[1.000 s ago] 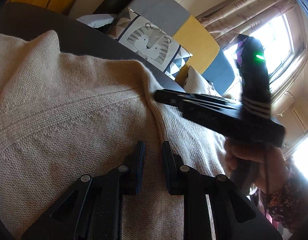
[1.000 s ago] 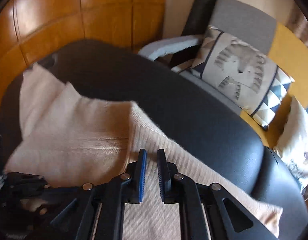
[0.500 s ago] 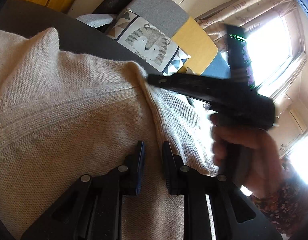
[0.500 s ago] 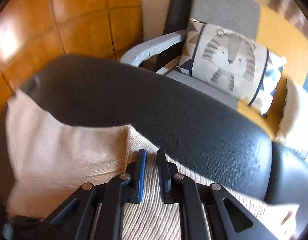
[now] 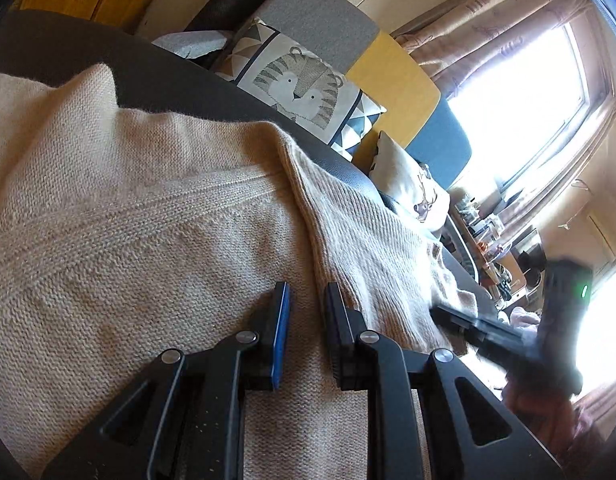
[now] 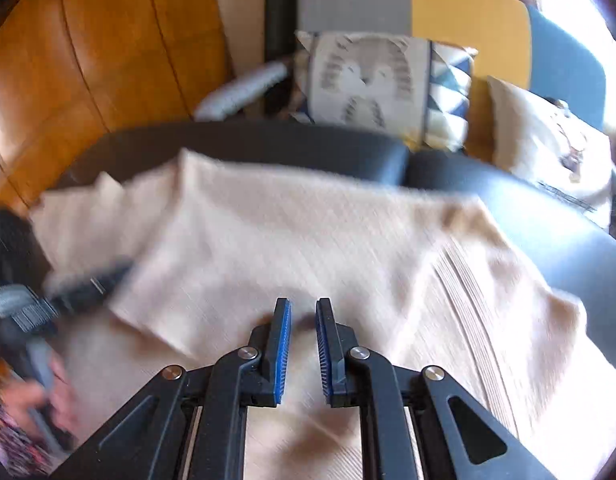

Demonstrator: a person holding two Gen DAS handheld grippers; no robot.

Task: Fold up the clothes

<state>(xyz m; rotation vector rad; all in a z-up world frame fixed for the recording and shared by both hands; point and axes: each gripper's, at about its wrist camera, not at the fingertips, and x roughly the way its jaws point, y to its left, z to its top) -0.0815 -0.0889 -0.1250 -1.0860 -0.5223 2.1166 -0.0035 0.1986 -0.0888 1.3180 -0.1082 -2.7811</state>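
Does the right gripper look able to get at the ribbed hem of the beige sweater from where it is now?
Probably yes: the ribbed hem lies bare just right of the right gripper, nothing over it.

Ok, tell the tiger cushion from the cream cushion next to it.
The tiger cushion bears a big grey striped face, navy edging and triangles; the cream cushion is nearly plain, with one small brownish motif. The tiger cushion leans on the sofa's grey panel, the cream cushion on its yellow and blue ones. Both are pale and sit behind the sweater.
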